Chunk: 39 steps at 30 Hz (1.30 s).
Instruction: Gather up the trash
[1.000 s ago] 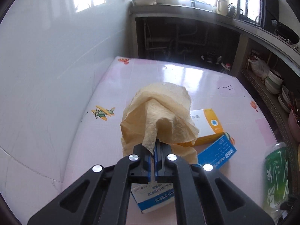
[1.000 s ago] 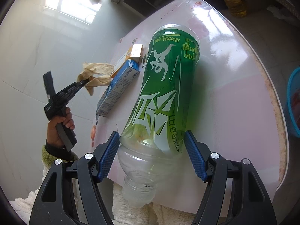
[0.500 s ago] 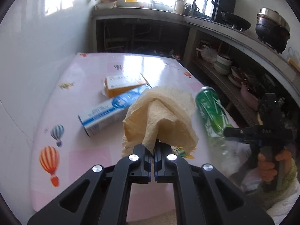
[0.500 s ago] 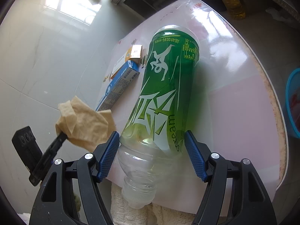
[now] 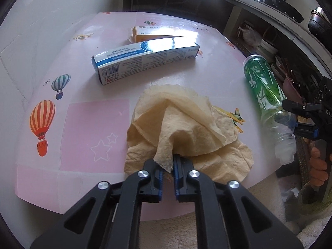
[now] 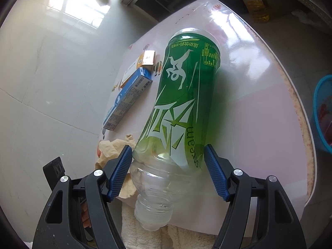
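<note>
A crumpled beige paper towel [image 5: 182, 128] lies on the pink table [image 5: 93, 128] near its front edge. My left gripper [image 5: 167, 167] has its fingers slightly parted, with a fold of the towel still between them. The towel also shows in the right wrist view [image 6: 112, 151]. My right gripper [image 6: 168, 170] is shut on a green plastic bottle [image 6: 182, 108], clamped at its shoulder, with the bottle lying on the table. The bottle shows at the right in the left wrist view [image 5: 263, 87].
A blue and white carton [image 5: 145, 60] and an orange and white carton [image 5: 153, 33] lie mid-table. A white tiled wall [image 6: 41, 83] borders the table. A blue basin [image 6: 323, 112] sits on the floor. Kitchen shelves with dishes [image 5: 267, 47] stand beyond.
My left gripper carried the paper towel from over the cartons down to the table's front edge, set it down, and its fingers have begun to part. The right gripper and bottle stayed still.
</note>
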Available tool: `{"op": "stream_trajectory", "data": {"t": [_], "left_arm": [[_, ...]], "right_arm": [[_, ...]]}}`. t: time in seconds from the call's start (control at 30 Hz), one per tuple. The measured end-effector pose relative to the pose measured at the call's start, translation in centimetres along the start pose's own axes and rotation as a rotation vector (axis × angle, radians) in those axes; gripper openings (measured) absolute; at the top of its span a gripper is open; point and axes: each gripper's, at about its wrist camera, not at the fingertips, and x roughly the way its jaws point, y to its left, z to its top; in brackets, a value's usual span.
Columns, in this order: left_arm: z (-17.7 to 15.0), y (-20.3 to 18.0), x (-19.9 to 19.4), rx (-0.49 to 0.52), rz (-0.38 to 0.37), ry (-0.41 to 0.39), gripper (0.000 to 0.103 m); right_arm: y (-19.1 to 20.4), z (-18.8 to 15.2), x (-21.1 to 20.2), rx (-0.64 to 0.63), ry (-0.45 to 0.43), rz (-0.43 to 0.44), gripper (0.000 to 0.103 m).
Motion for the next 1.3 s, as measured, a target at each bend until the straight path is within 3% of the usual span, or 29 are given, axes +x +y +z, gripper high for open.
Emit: {"op": "stream_trajectory", "data": {"t": [0.03,0.1,0.2,0.4,0.5,0.67,0.9,1.13,1.3], "left_arm": [[0.1,0.2,-0.1,0.000,-0.003,0.001,0.023],[0.0,0.4,-0.7,0.001,-0.006,-0.014,0.045],[0.0,0.5,-2.2,0.026,-0.021,-0.052,0.063],[0.8,0.5,-3.3,-0.001,-0.079,-0.107,0.079],[1.5,0.2,-2.1,-0.040,-0.106,-0.095,0.080],[2.0,-0.6,0.2,-0.057,-0.066,-0.077,0.081],[0.8,-4.2,1.8,0.149,-0.035,-0.027,0.083],[0.9,-5.0,3.1,0.174,-0.033,0.007,0.085],[0.1,-6.4,3.6,0.261,0.036,0.005,0.086]], "right_arm": [[0.0,0.1,-0.1,0.000,0.001,0.000,0.067],[0.0,0.0,-0.2,-0.003,0.002,-0.001,0.067],[0.0,0.0,-0.1,-0.004,0.003,0.000,0.067],[0.0,0.1,-0.1,-0.008,0.002,0.000,0.067],[-0.3,0.0,-0.3,-0.002,0.002,0.007,0.067],[-0.4,0.1,-0.4,-0.003,0.004,0.004,0.067],[-0.5,0.1,-0.4,-0.001,0.003,0.011,0.067],[-0.6,0.0,-0.1,0.006,0.008,0.022,0.067],[-0.5,0.0,0.2,0.006,0.012,0.025,0.067]]}}
